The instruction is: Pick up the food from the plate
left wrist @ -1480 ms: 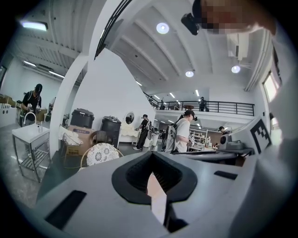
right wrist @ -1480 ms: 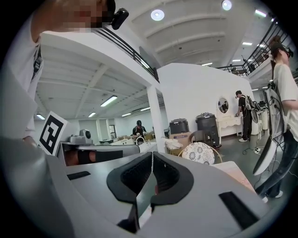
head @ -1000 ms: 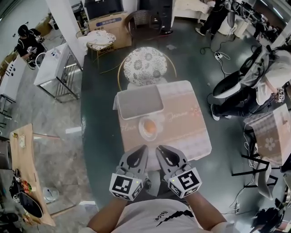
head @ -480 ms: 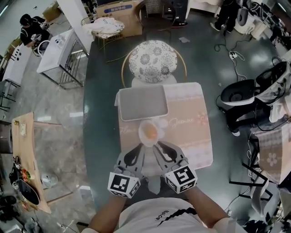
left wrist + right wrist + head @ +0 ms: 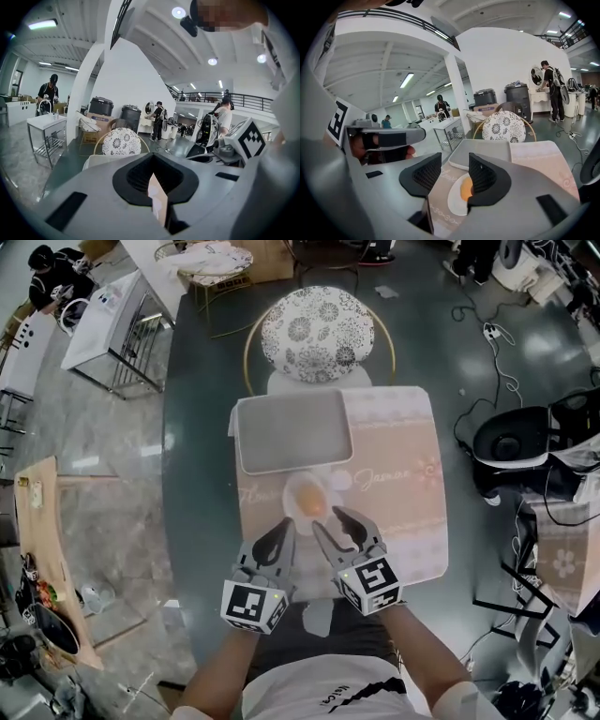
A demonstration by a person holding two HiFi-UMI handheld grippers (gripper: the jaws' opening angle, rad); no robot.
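Orange food [image 5: 315, 505] lies on the white plate [image 5: 294, 491], a bare grey tray [image 5: 293, 430] just beyond. Beside the plate, the right gripper [image 5: 327, 519] is opening its jaws with nothing between them; the left gripper [image 5: 284, 532] is pressed together.

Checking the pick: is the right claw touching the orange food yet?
Apart. Right gripper view: the right claw, jaws opening, holds nothing; the orange food lies beyond them on its plate.

Open lab hall, glossy dark floor [image 5: 197, 474], white workbench [image 5: 103, 317], trailing floor cables [image 5: 489, 332], mezzanine railing [image 5: 248, 99] overhead
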